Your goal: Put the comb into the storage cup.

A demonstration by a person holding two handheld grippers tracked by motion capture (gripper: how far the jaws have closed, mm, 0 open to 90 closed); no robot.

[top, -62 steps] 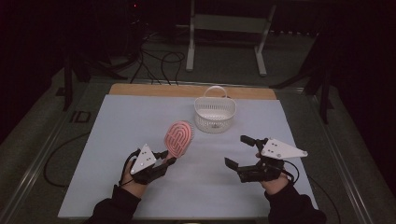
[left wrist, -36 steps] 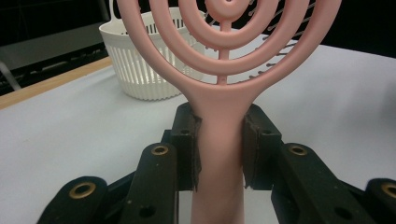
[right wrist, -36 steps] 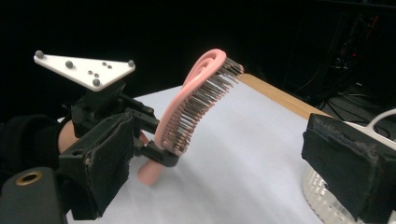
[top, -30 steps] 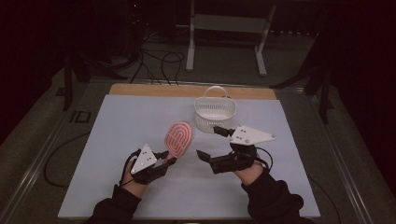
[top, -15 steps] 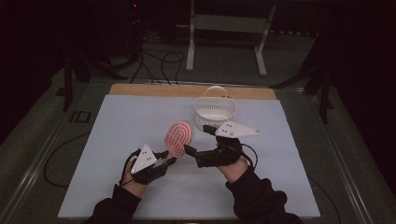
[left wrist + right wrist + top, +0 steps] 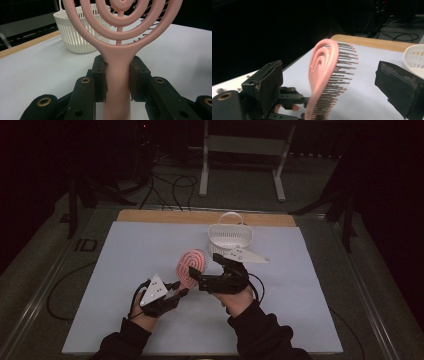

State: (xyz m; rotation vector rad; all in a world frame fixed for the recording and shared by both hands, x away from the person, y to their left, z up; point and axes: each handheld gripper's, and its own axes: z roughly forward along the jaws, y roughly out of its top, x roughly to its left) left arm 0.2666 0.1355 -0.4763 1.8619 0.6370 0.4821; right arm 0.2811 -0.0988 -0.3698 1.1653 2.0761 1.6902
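left hand-held gripper [image 6: 176, 292] clamped on handle of pink hairbrush [image 6: 192, 267], pads pressing both sides; brush held upright above bench [image 6: 130, 250], bristles facing right hand-held gripper [image 6: 207, 270]. right hand-held gripper wide open, jaws flanking brush head, pads apart from it; contact at brush edge hard to judge in dim high view. white basket [image 6: 230, 236] on bench just beyond.

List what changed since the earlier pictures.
The right gripper swung in from the table's right side to the pink hairbrush; its open jaws now flank the brush head. Unchanged: the left gripper clamps the handle, and the white basket sits behind.
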